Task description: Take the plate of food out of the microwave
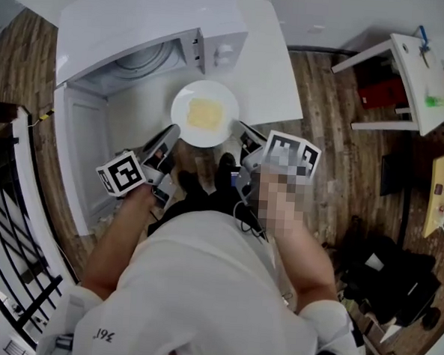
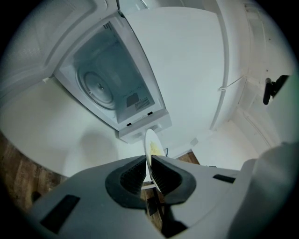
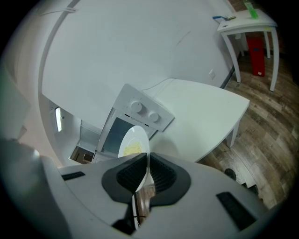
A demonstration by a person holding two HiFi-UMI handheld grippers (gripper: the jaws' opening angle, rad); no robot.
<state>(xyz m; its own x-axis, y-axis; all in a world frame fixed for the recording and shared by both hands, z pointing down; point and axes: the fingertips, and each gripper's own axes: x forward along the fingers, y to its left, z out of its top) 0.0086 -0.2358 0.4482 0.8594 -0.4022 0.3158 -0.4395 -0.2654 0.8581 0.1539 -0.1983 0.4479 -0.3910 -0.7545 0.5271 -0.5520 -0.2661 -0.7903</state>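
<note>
Hand-held grippers [image 2: 148,163] [image 3: 146,161] over partly hidden plate [image 1: 183,103] rim

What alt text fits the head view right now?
A round white plate of yellow food is gripped at its near rim by the left gripper and right gripper, outside the open white microwave on a white table. The person's white-shirted torso fills the foreground.

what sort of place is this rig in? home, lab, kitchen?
Probably a lived-in home room, not a fitted kitchen: the microwave sits on a plain white table over wood-plank floor, with a black railing at left. The plate of food is already out of it.
</note>
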